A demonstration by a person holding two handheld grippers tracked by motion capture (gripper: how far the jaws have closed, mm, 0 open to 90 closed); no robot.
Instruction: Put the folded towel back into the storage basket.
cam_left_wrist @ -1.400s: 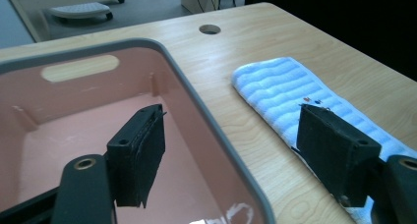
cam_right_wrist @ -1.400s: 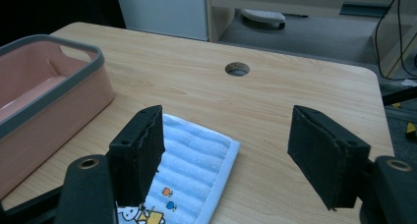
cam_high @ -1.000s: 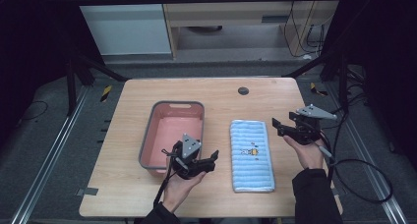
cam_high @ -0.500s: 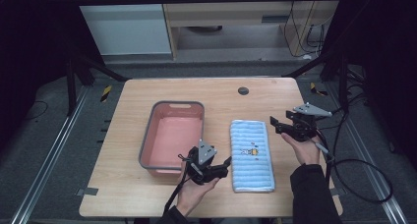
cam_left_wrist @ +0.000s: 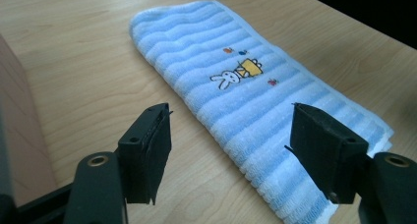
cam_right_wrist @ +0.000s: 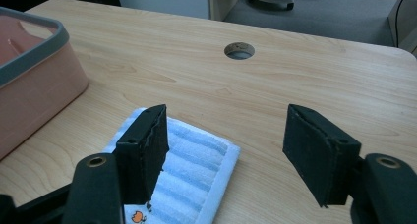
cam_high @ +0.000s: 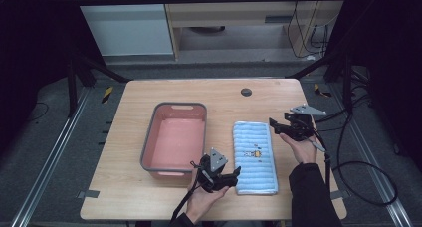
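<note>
Closing on the folded blue striped towel (cam_high: 255,157) from 2 sides, both grippers are empty and their jaws stand wide. The towel lies flat on the counter (cam_high: 149,197), just right of the pink tub (cam_high: 175,140) and apart from it, its long axis running away from the person.

The left gripper (cam_high: 226,177) sits at the towel's near left corner, jaws straddling the near end in its own view (cam_left_wrist: 231,135), not yet touching the cloth. The right gripper (cam_high: 284,127) hovers just beside the far right corner; in its own view (cam_right_wrist: 226,140) one jaw is over that corner, the other over bare counter.

Judgement: the step in hand appears to be a 2-corner pick-up. To do it well, each gripper should come down until one jaw slides under the hem and the other presses from above, taking all folded layers. Corners on a diagonal would twist the towel when lifted, so matching ends would be sounder. A shallow bite risks catching the top layer alone.

Against the frame 1.0 s ago: the left gripper has moved from beside the tub's near right corner to the towel's near edge. The right gripper has barely shifted. Towel and tub are unmoved.
</note>
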